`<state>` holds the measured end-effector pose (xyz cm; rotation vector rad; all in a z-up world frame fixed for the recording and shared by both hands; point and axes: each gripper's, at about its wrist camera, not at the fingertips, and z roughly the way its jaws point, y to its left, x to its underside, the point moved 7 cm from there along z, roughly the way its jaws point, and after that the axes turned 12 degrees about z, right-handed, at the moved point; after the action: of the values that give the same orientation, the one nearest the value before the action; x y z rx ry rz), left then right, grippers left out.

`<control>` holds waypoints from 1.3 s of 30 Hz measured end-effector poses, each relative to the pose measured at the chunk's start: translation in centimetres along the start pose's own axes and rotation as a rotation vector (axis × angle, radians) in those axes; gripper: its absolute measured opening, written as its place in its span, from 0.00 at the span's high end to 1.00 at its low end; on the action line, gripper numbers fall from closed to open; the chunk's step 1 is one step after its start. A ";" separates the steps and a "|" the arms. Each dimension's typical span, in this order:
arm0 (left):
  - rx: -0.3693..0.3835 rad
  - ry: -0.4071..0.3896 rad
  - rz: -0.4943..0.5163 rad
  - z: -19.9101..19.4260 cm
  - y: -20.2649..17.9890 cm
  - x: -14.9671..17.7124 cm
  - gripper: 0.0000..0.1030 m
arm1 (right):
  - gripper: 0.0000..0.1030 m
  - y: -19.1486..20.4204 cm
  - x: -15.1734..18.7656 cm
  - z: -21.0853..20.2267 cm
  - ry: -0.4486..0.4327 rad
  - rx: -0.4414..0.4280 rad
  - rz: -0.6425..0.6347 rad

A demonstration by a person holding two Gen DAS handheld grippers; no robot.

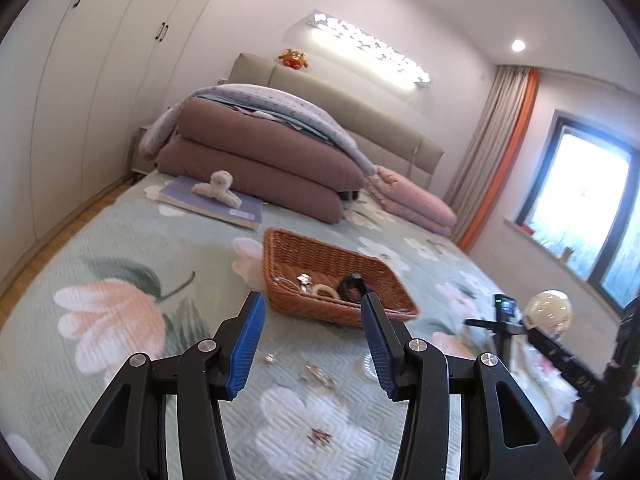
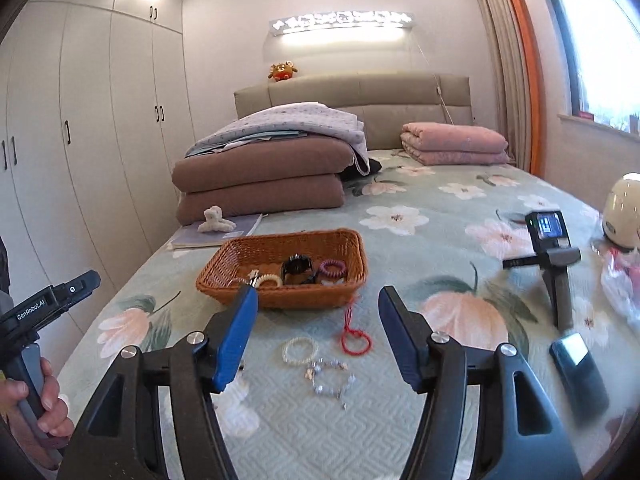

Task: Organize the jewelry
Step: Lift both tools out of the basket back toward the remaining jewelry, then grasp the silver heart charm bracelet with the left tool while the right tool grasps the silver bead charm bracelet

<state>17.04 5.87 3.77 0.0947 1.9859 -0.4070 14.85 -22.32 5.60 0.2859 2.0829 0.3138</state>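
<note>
Both tools gape empty — left tool (image 1: 312,344), right tool (image 2: 316,336) — above loose bracelets (image 2: 320,364).

Approach to the brown woven wicker basket (image 2: 288,276) lies open from the near side across the floral green quilted bed cover (image 2: 440,200); loose on that lane lie a white bead bracelet (image 2: 300,350), a red cord loop (image 2: 354,338) and a silver chain bracelet (image 2: 332,380); to the right stand a black camera on a small tripod (image 2: 550,248) and a flat black phone (image 2: 578,372); behind the basket, stacked brown folded quilts (image 2: 260,184) block the far left; bare cover lies to the basket's left.
</note>
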 end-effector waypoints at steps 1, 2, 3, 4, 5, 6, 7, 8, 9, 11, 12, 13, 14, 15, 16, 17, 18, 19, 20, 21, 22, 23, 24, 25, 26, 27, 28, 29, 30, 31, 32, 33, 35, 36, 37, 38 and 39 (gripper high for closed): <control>0.006 0.001 -0.006 -0.2 0.0 0.3 0.50 | 0.36 -0.5 0.6 -0.1 0.006 0.007 0.008; 0.004 0.008 -0.008 -0.3 0.0 0.6 0.50 | 0.36 -0.8 1.0 -0.2 0.013 0.013 0.012; -0.001 0.017 -0.006 -0.1 0.0 1.0 0.50 | 0.36 -1.2 1.5 0.0 0.022 0.023 0.013; -0.005 0.027 -0.004 0.1 0.1 1.3 0.50 | 0.36 -1.8 2.1 0.3 0.037 0.037 0.014; -0.007 0.038 -0.005 0.4 0.1 1.6 0.50 | 0.36 -2.2 2.6 0.6 0.052 0.046 0.013; -0.008 0.048 -0.006 0.7 0.2 2.0 0.50 | 0.36 -2.6 3.3 1.1 0.077 0.054 0.013; -0.005 0.060 -0.009 1.2 0.4 2.4 0.50 | 0.36 -3.1 4.0 1.7 0.100 0.059 0.013; 0.001 0.068 -0.013 1.6 0.5 2.7 0.50 | 0.36 -3.5 4.6 2.2 0.117 0.066 0.014; 0.018 0.081 -0.023 2.2 0.7 3.2 0.50 | 0.36 -3.9 5.3 2.9 0.137 0.074 0.016; 0.049 0.110 -0.054 3.4 1.2 4.2 0.50 | 0.36 -4.9 6.6 4.4 0.177 0.084 0.028; 0.056 0.123 -0.066 3.7 1.3 4.6 0.50 | 0.36 -5.3 7.1 5.1 0.193 0.087 0.035; 0.055 0.142 -0.079 4.4 1.7 5.2 0.50 | 0.36 -5.8 7.5 6.0 0.213 0.094 0.042; 0.051 0.160 -0.085 5.0 2.0 5.8 0.50 | 0.36 -6.1 7.8 6.6 0.227 0.095 0.050; 0.048 0.179 -0.087 5.6 2.3 6.2 0.50 | 0.36 -6.5 8.1 7.5 0.246 0.096 0.062; 0.038 0.197 -0.085 6.2 2.5 6.6 0.50 | 0.36 -6.8 8.2 8.2 0.258 0.094 0.073; 0.026 0.214 -0.079 6.9 2.6 6.9 0.50 | 0.36 -7.0 8.3 8.8 0.267 0.092 0.082; 0.020 0.229 -0.075 7.4 2.7 7.2 0.50 | 0.37 -7.3 8.5 9.5 0.276 0.096 0.090; 0.017 0.254 -0.071 8.2 2.7 7.5 0.50 | 0.39 -7.5 8.4 10.2 0.286 0.099 0.096; 0.019 0.301 -0.072 9.3 2.7 8.2 0.50 | 0.41 -7.5 8.5 10.7 0.292 0.099 0.100; 0.023 0.344 -0.076 10.2 2.8 8.9 0.50 | 0.41 -7.6 8.4 11.3 0.296 0.099 0.105; 0.022 0.378 -0.081 11.2 2.8 9.8 0.50 | 0.41 -7.6 8.3 11.8 0.298 0.097 0.114; 0.017 0.385 -0.080 11.6 2.8 10.3 0.50 | 0.43 -7.6 8.3 12.3 0.300 0.093 0.121; 0.009 0.393 -0.077 12.0 2.9 10.6 0.50 | 0.44 -7.5 8.3 12.7 0.303 0.089 0.123; 0.000 0.399 -0.070 12.4 2.9 10.7 0.50 | 0.47 -7.3 8.4 13.2 0.308 0.083 0.123; -0.002 0.396 -0.061 12.7 2.8 10.5 0.50 | 0.48 -7.1 8.5 13.5 0.312 0.083 0.121; -0.005 0.387 -0.040 13.1 2.5 10.1 0.50 | 0.48 -6.9 8.7 13.8 0.317 0.082 0.118; -0.012 0.386 -0.021 13.6 2.4 9.8 0.50 | 0.48 -6.7 9.0 14.1 0.325 0.073 0.118; -0.021 0.391 0.003 14.3 2.3 9.5 0.50 | 0.48 -6.6 9.3 14.3 0.331 0.070 0.114; -0.027 0.402 0.017 15.1 2.3 9.5 0.50 | 0.48 -6.5 9.6 14.4 0.337 0.070 0.107; -0.037 0.420 0.027 16.1 2.3 9.6 0.50 | 0.48 -6.3 9.8 14.6 0.341 0.071 0.094; -0.040 0.430 0.031 16.6 2.4 9.6 0.51 | 0.48 -6.2 10.0 14.6 0.344 0.071 0.083; -0.032 0.439 0.032 17.3 2.4 9.8 0.53 | 0.48 -6.1 10.0 14.6 0.344 0.068 0.077; 0.000 0.444 0.013 18.1 2.5 10.2 0.58 | 0.48 -6.0 10.1 14.7 0.345 0.060 0.070; -0.005 0.445 0.013 18.2 2.6 10.3 0.59 | 0.48 -5.9 10.3 14.7 0.350 0.057 0.065; -0.009 0.444 0.013 18.3 2.7 10.4 0.59 | 0.48 -5.8 10.6 14.8 0.358 0.055 0.061; -0.009 0.440 0.012 18.3 2.8 10.3 0.59 | 0.48 -5.8 10.9 15.0 0.365 0.055 0.060; -0.011 0.439 0.014 18.5 2.8 10.3 0.60 | 0.48 -5.8 11.1 15.1 0.372 0.053 0.057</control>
<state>29.15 1.36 -13.22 0.2050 2.4172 -0.3896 21.87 -22.48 -12.72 0.3399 2.4551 0.3681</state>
